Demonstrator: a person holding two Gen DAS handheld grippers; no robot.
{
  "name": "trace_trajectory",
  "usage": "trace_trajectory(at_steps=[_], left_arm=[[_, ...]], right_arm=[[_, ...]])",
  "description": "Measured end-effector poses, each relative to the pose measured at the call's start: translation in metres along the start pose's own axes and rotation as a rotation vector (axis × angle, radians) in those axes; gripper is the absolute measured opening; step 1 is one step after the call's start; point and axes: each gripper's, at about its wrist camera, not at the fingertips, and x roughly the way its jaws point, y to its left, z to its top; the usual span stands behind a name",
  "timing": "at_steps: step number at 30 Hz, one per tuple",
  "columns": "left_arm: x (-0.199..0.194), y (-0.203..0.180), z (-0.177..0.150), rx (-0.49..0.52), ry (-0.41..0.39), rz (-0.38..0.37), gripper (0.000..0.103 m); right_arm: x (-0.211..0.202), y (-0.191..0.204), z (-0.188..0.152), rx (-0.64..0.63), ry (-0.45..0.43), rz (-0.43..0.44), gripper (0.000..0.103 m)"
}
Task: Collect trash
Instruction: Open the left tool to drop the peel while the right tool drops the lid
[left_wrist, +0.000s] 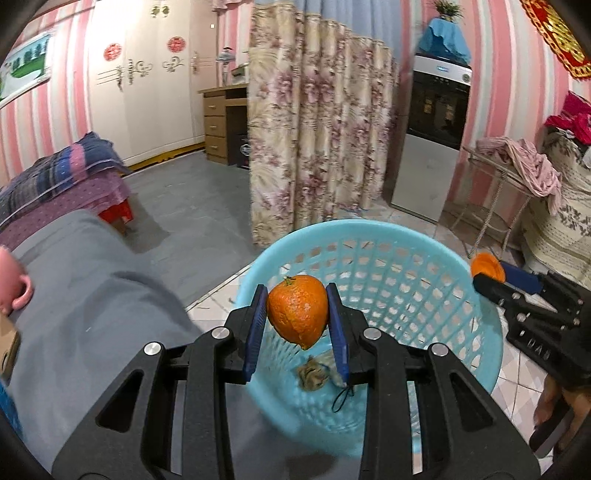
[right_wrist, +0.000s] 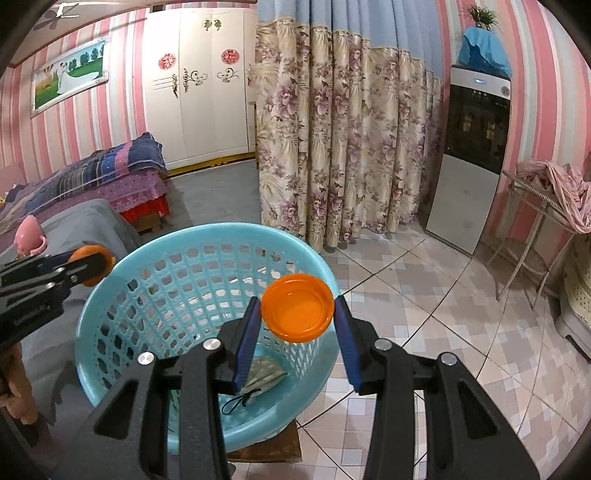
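Observation:
A light blue plastic basket (left_wrist: 436, 254) stands on the tiled floor; it also shows in the right wrist view (right_wrist: 122, 269). My left gripper (left_wrist: 297, 312) is shut on an orange peel (left_wrist: 297, 314) and holds it over the basket's near rim. My right gripper (right_wrist: 297, 314) is shut on an orange plastic lid (right_wrist: 297, 312) above the basket's right rim. In the left wrist view the right gripper (left_wrist: 491, 275) with the lid (left_wrist: 487, 264) is at the basket's right side. Crumpled brown scraps (left_wrist: 314, 373) and a grey mask (right_wrist: 264, 371) lie in the basket's bottom.
A grey-covered sofa or bed edge (left_wrist: 92, 295) lies left of the basket, with a pink toy (right_wrist: 29, 236) on it. A floral curtain (left_wrist: 314, 140) hangs behind. A water dispenser (right_wrist: 469, 155) and a metal rack with clothes (right_wrist: 546, 206) stand at the right.

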Motion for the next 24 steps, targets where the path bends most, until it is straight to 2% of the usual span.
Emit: trace_trajectory(at_steps=[1, 2, 4, 6, 11, 17, 19, 20, 24], left_arm=[[0.002, -0.002, 0.003, 0.008, -0.002, -0.004, 0.039], [0.004, -0.004, 0.007, 0.009, -0.004, -0.002, 0.056], [0.005, 0.000, 0.012, -0.006, -0.013, 0.014, 0.073], [0.004, 0.005, 0.015, -0.008, -0.019, 0.020, 0.076], [-0.010, 0.028, 0.013, -0.007, -0.050, 0.102, 0.090], [-0.029, 0.062, 0.004, -0.052, -0.055, 0.164, 0.095], [-0.035, 0.073, 0.001, -0.075, -0.053, 0.177, 0.095], [-0.036, 0.076, 0.000, -0.082, -0.051, 0.181, 0.095], [-0.049, 0.088, -0.005, -0.101, -0.052, 0.200, 0.096]], right_arm=[[0.001, 0.000, 0.000, 0.006, 0.002, 0.000, 0.040], [0.002, 0.000, -0.001, 0.009, 0.003, 0.002, 0.040], [0.002, 0.002, 0.000, 0.007, 0.002, 0.004, 0.040], [0.003, 0.006, 0.000, -0.001, -0.001, 0.008, 0.040], [0.006, 0.015, -0.002, -0.010, 0.000, 0.015, 0.040], [0.014, 0.035, -0.001, -0.021, 0.002, 0.015, 0.042], [0.018, 0.042, 0.002, -0.027, 0.013, 0.028, 0.058], [0.019, 0.045, 0.003, -0.030, 0.011, 0.024, 0.071], [0.017, 0.053, 0.004, -0.041, 0.021, 0.015, 0.091]])
